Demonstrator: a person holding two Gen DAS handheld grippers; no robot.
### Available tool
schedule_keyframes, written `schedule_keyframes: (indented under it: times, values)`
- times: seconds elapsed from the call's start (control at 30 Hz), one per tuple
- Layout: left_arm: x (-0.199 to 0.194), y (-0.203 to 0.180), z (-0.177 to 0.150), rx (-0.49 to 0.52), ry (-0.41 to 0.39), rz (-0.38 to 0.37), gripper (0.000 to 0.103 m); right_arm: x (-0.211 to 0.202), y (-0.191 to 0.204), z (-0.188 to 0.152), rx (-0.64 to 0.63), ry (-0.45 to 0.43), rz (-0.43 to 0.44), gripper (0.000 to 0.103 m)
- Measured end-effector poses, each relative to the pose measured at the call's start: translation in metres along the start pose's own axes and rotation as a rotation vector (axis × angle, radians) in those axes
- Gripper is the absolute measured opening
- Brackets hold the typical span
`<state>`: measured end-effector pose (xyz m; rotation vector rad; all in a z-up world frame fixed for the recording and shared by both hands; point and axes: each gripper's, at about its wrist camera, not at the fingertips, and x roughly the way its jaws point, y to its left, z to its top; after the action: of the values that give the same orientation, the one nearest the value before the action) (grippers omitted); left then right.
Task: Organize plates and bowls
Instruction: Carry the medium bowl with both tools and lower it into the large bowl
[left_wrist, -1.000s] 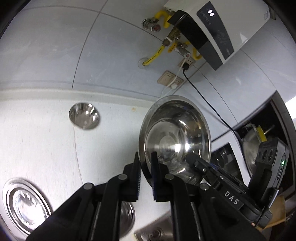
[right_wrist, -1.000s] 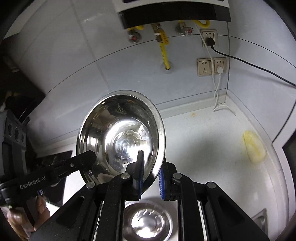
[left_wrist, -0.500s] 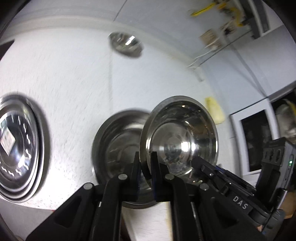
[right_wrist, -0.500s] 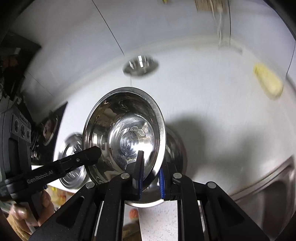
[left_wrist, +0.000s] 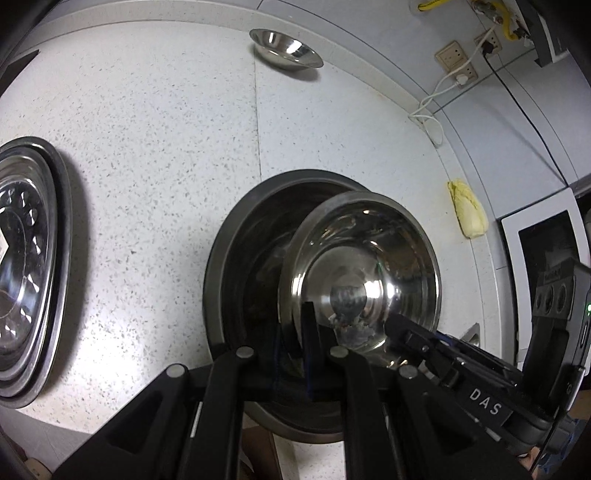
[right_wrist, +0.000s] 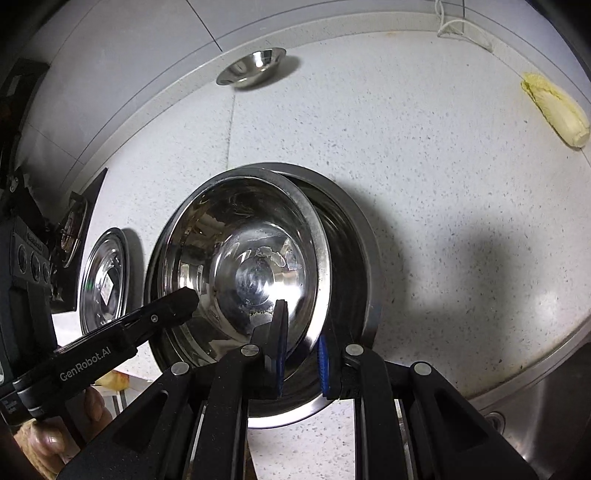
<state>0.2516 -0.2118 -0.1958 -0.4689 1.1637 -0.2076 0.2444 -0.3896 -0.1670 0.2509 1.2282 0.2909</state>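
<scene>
A shiny steel bowl (left_wrist: 364, 273) (right_wrist: 243, 258) is held tilted by its rim between both grippers. My left gripper (left_wrist: 293, 332) is shut on the bowl's near-left rim; in the right wrist view it (right_wrist: 166, 314) comes in from the left. My right gripper (right_wrist: 301, 349) is shut on the near-right rim, its blue pads on either side of the wall; it (left_wrist: 417, 336) shows at the right of the left wrist view. The held bowl hangs in the mouth of a larger steel bowl (left_wrist: 243, 258) (right_wrist: 354, 243) standing on the counter. Whether the two bowls touch is hidden.
A small steel bowl (left_wrist: 284, 48) (right_wrist: 253, 66) stands by the back wall. A stack of steel plates (left_wrist: 33, 258) (right_wrist: 105, 280) lies to the left. A yellow leafy lump (left_wrist: 467, 210) (right_wrist: 557, 110) lies at the right. A sink edge (right_wrist: 546, 398) is at the lower right. A hand (right_wrist: 40, 439) grips the left tool.
Both grippers have come down with the bowl from wall height to the counter and tipped further downward. The held bowl now sits over the larger bowl, much closer than half a second ago.
</scene>
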Motion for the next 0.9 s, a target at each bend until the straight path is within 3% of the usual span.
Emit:
schedule_keyframes:
  times: [0.33,0.9]
  values:
    - [0.008,-0.009,-0.002,0.058,-0.033,0.040,0.012,0.008,-0.003,-0.002,0.009,0.012,0.000,0.013]
    - [0.009,-0.016,-0.008,0.136,-0.076,0.073,0.013,-0.005,-0.009,-0.006,0.004,-0.040,-0.024,0.015]
